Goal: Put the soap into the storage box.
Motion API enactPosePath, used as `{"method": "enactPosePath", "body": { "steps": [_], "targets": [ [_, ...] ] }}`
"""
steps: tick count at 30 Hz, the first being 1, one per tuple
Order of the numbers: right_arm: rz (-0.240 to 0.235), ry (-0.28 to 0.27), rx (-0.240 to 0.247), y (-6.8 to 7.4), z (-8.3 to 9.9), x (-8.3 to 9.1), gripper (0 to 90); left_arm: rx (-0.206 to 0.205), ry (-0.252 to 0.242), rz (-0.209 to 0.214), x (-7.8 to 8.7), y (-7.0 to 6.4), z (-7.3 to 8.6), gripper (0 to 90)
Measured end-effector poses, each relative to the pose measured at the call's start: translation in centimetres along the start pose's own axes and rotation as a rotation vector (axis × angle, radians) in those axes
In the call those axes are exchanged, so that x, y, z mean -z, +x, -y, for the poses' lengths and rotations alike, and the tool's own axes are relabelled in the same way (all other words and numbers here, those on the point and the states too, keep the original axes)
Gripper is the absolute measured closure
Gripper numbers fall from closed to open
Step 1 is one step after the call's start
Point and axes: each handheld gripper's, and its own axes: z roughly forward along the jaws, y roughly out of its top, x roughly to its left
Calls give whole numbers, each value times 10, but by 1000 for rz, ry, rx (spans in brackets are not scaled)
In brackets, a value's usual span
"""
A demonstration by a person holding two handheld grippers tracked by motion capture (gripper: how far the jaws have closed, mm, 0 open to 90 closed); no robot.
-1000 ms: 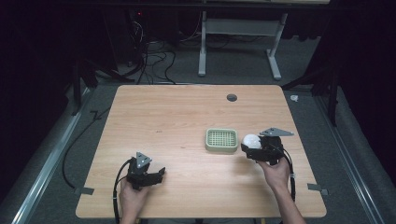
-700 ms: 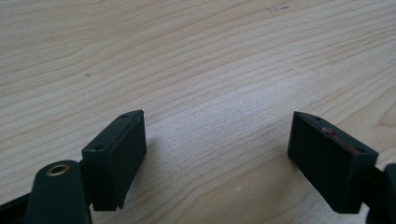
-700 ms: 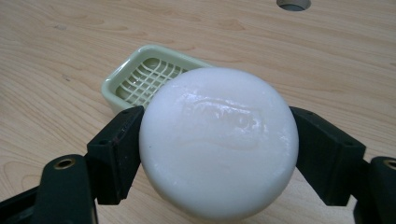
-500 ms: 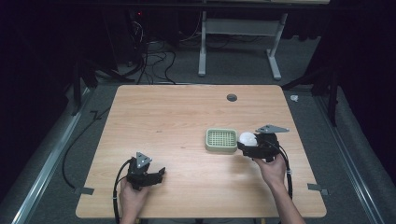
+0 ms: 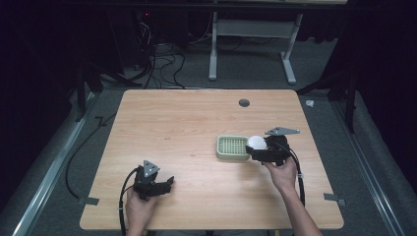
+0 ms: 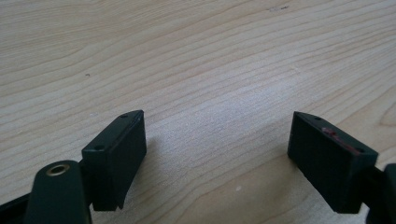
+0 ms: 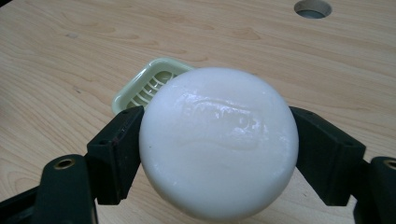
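Observation:
A round white soap bar [image 7: 219, 140] is clamped between the two black jaws of my right gripper [image 7: 215, 149], which is shut on it. In the high view that gripper [image 5: 256, 150] holds the soap [image 5: 256, 142] just at the right edge of a pale green slotted soap dish [image 5: 232, 148], lifted off the wood. The dish [image 7: 140, 88] shows behind the soap in the right gripper view, partly hidden. My left gripper [image 5: 167, 185] rests near the table's front left, open, with bare wood between its fingers [image 6: 116, 154].
The wooden table [image 5: 187, 123] has a round cable hole [image 5: 244, 103] at the back right. Cables trail from both grippers over the front edge. Dark floor, a desk frame and wires lie beyond the far edge.
My right gripper has carried the soap leftward and slightly away from me, up to the dish's right edge. The left gripper has stayed put.

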Motion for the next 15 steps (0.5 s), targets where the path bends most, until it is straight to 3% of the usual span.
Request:
{"method": "enactPosePath", "body": {
  "steps": [15],
  "targets": [
    [-12,23,14,5,-11,-15,236,0,0,1,0,0,0,199]
  ]
}}
